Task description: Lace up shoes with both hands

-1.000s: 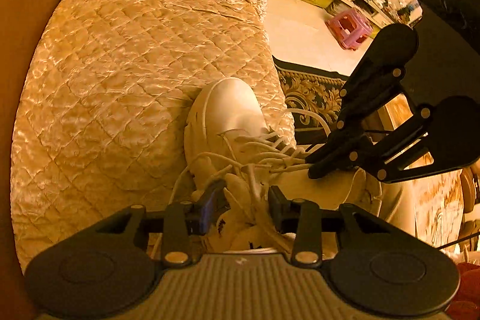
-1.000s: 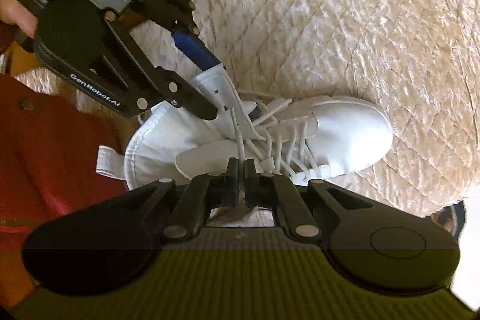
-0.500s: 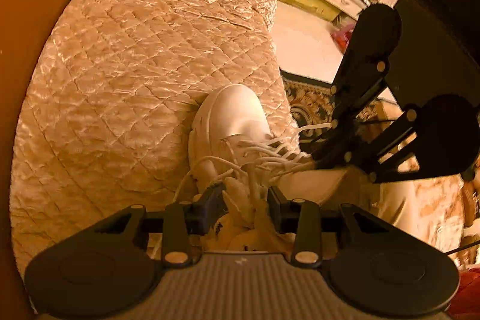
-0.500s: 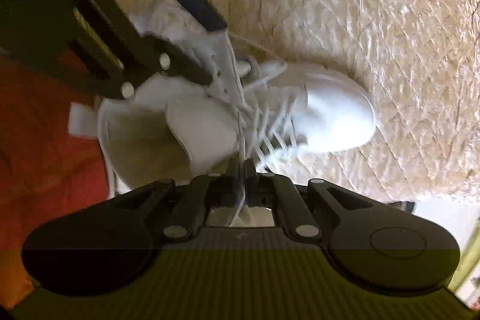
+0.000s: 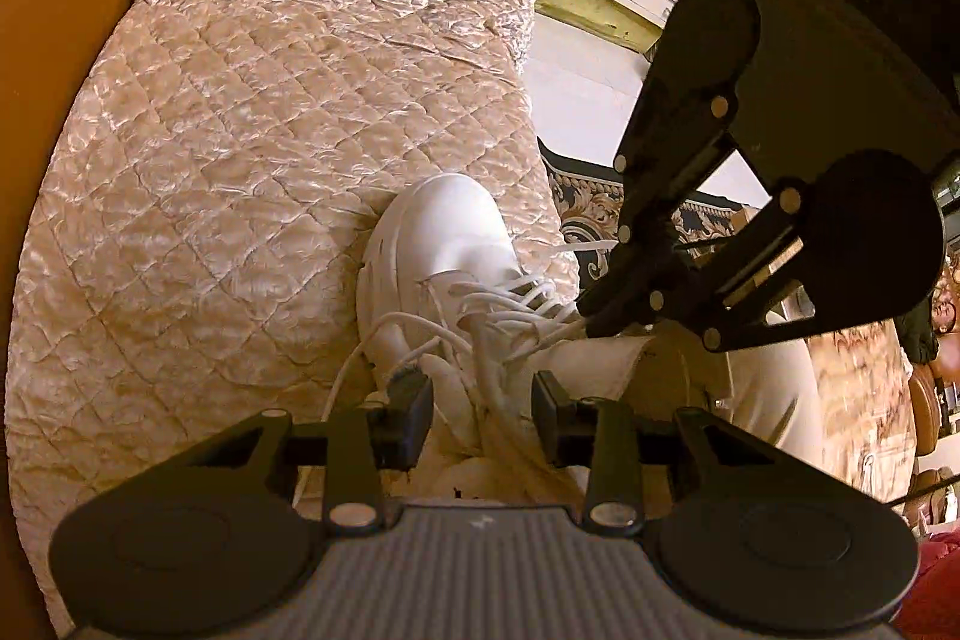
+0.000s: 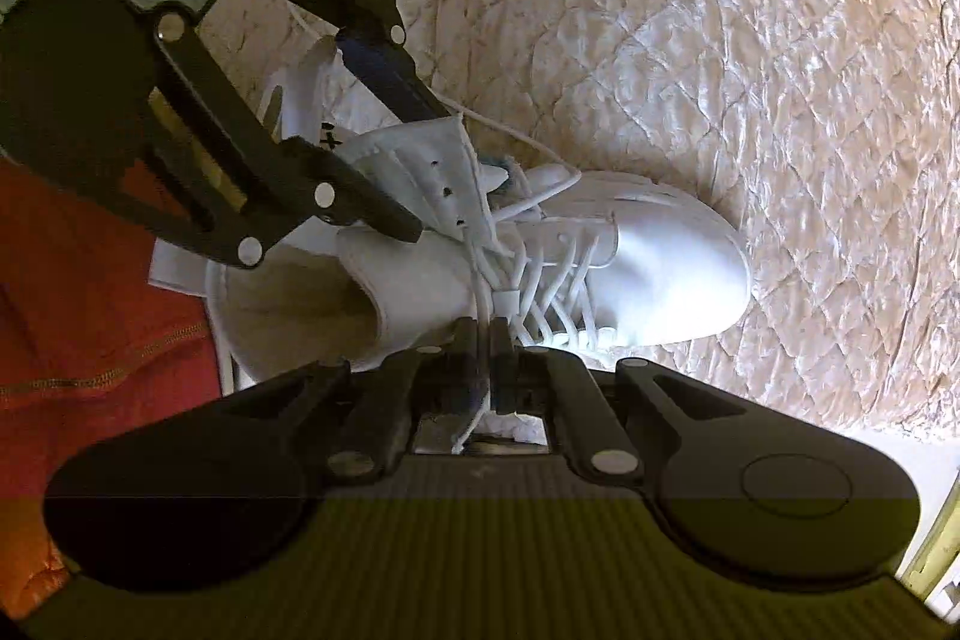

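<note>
A white boot (image 6: pixel 648 256) is lying on its sole on a quilted cover (image 5: pixel 252 148), its toe pointing away from the person, near the cover's edge. The right gripper (image 6: pixel 485 334) is pinching a lace (image 6: pixel 480 292) tight between its closed pads, the strand running up from the boot's eyelets into the jaws. The left gripper (image 5: pixel 482 403) is standing partly open astride the boot's upper flap (image 6: pixel 420 172), one pad on each side of it; whether the pads are pressing on the flap cannot be told. Loose lace loops are trailing across the boot's tongue and down onto the cover. A red garment (image 6: pixel 90 328) is lying beside the boot's shaft.
</note>
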